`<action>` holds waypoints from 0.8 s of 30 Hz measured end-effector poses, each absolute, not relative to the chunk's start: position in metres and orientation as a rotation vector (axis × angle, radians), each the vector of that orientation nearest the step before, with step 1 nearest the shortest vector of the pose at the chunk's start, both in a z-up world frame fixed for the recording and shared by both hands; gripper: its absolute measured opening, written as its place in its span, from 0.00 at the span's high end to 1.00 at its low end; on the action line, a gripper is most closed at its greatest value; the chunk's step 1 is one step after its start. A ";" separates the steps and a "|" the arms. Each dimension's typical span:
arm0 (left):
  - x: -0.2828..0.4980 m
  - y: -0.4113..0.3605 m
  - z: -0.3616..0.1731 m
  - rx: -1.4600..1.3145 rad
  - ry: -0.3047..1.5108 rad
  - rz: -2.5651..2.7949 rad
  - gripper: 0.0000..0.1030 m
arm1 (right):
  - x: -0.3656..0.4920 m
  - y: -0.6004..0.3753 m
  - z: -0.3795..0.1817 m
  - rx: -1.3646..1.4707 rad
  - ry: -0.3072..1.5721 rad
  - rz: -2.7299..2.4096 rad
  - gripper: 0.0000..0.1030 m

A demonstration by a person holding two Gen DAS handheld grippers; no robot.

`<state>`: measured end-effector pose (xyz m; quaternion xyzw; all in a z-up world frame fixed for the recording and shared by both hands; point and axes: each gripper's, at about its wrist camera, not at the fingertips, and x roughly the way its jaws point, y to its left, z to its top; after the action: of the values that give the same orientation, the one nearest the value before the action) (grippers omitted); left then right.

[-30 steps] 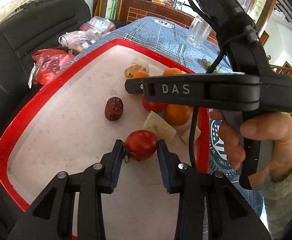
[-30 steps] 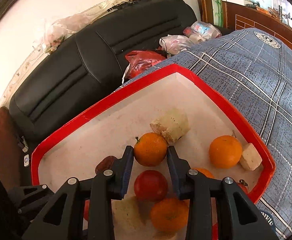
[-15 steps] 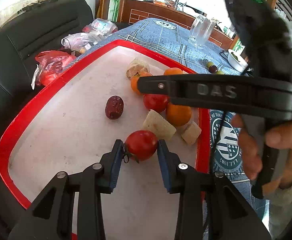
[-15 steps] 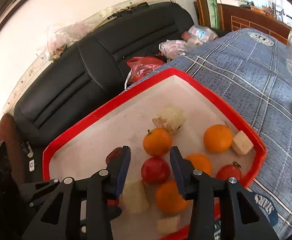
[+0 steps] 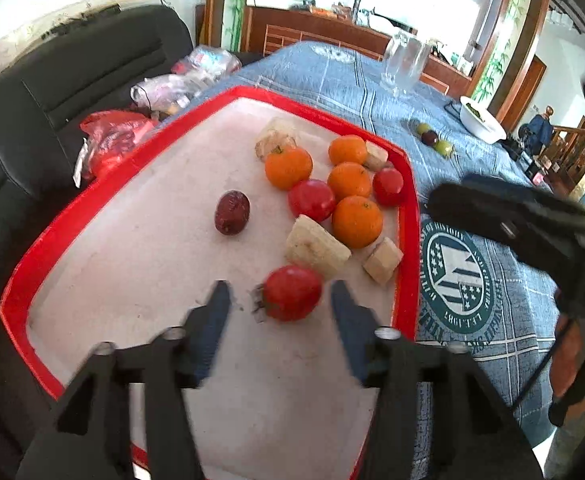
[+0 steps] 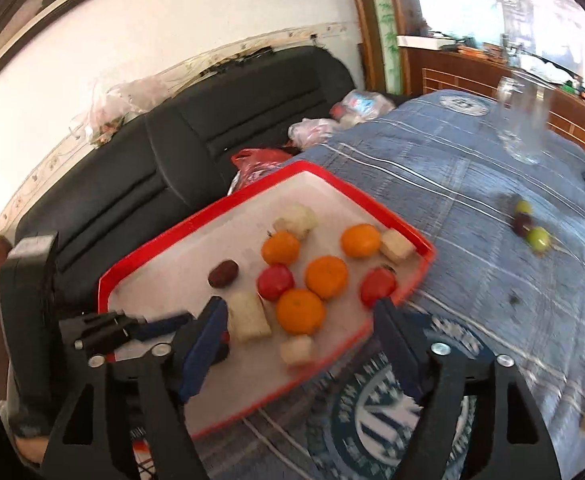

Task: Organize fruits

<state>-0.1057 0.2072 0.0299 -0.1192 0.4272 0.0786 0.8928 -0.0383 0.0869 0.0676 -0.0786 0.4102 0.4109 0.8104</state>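
Observation:
A red-rimmed tray (image 5: 408, 216) with a white floor holds several oranges (image 5: 357, 221), three tomatoes, a dark red date (image 5: 231, 212) and pale cut chunks (image 5: 314, 246). My left gripper (image 5: 279, 295) is low over the tray's near part. Its jaws are opening, and the nearest tomato (image 5: 291, 293) lies between the fingers with a gap on each side. My right gripper (image 6: 300, 311) hangs above the tray's near corner (image 6: 420, 276), its jaws opening wide with nothing between them. An orange (image 6: 300, 311) lies on the tray below it. The left gripper's fingers (image 6: 164, 326) show at the left of the right wrist view.
The tray lies on a blue checked tablecloth (image 5: 472, 184) with a round green emblem. Farther back stand a clear glass (image 5: 402, 64) and a white bowl (image 5: 482, 120), with small green and dark fruits (image 5: 432, 138) loose on the cloth. A black sofa (image 6: 212, 140) with plastic bags (image 5: 116, 140) borders the table.
The left jaws have let go of the tomato and spread apart. The right gripper left its orange on the tray, drew back and up toward the tray's corner, and opened wide.

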 end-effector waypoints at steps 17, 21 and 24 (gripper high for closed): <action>-0.125 0.188 0.050 -0.098 0.775 0.261 0.22 | -0.081 0.030 0.062 -0.158 0.838 0.797 0.16; -0.129 0.188 0.053 -0.093 0.761 0.281 0.22 | -0.091 0.029 0.062 -0.176 0.826 0.796 0.16; -0.132 0.187 0.053 -0.084 0.758 0.295 0.21 | -0.095 0.028 0.060 -0.176 0.830 0.797 0.16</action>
<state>-0.1316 0.1875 0.0534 -0.0406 0.3685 0.1436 0.9176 -0.0954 0.0282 0.0604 -0.0832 0.3919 0.3765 0.8353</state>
